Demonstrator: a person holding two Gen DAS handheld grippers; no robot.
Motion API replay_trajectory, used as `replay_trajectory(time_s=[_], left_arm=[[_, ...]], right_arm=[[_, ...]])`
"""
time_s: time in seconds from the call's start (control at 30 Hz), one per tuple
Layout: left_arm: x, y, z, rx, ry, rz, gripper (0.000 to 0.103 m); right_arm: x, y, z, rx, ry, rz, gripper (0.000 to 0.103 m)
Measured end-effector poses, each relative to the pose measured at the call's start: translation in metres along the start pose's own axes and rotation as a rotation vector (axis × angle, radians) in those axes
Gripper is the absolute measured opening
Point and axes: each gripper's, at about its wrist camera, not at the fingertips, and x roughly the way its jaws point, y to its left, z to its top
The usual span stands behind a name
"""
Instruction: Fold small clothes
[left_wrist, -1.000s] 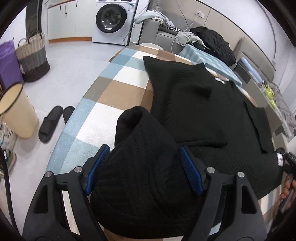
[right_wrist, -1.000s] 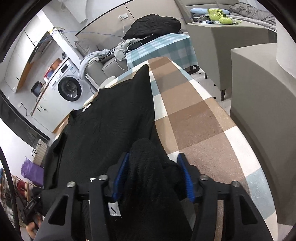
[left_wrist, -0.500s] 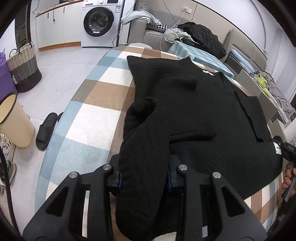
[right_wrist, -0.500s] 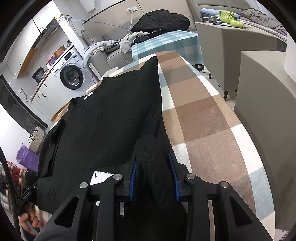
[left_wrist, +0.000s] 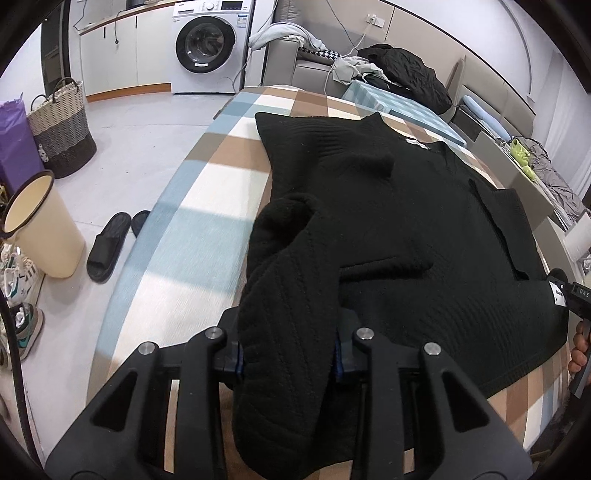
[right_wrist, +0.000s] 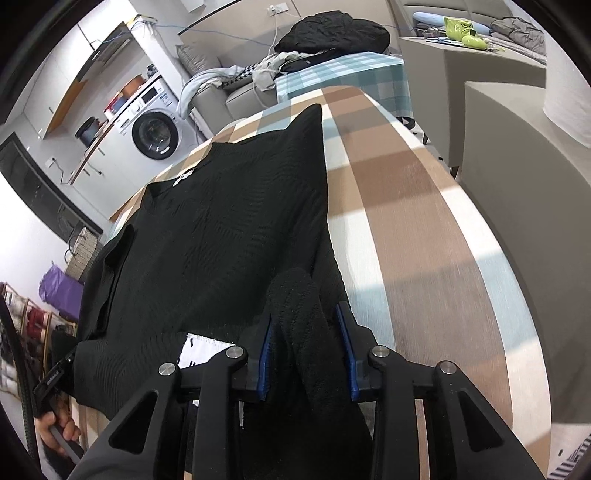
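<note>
A black knitted sweater (left_wrist: 399, 206) lies spread on a table with a checked cloth (left_wrist: 192, 206) of blue, brown and white. My left gripper (left_wrist: 288, 354) is shut on a bunched fold of the sweater at its near left edge, and the fabric humps up between the blue pads. In the right wrist view the same sweater (right_wrist: 229, 221) fills the left half of the cloth (right_wrist: 413, 229). My right gripper (right_wrist: 306, 350) is shut on a thick roll of the sweater at its near right edge. A white label (right_wrist: 201, 350) shows just left of that grip.
On the floor to the left stand a cream bin (left_wrist: 44, 225), black slippers (left_wrist: 107, 247), a woven basket (left_wrist: 61, 129) and shoes. A washing machine (left_wrist: 207, 44) and a sofa with clothes (left_wrist: 399, 70) are at the back. A grey cabinet (right_wrist: 517, 177) stands right of the table.
Both grippers have closed on the sweater's near edge, from wide around the fabric to pinching it. Both have then drawn the fabric a little along the table.
</note>
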Motion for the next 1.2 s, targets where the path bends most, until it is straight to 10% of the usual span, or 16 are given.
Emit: replay_trajectory(time_s=[0.43,1.2], left_arm=[[-0.043,0.025,-0.022,-0.084,-0.028,0.019,0.043],[-0.092,0.034,-0.038,-0.130,-0.089,0.031,0.047]], right_arm=[[-0.046,-0.014,-0.031,0.051,-0.037,0.056,0.050],[-0.086,0.008,-0.099,-0.181,-0.003,0.229,0.050]])
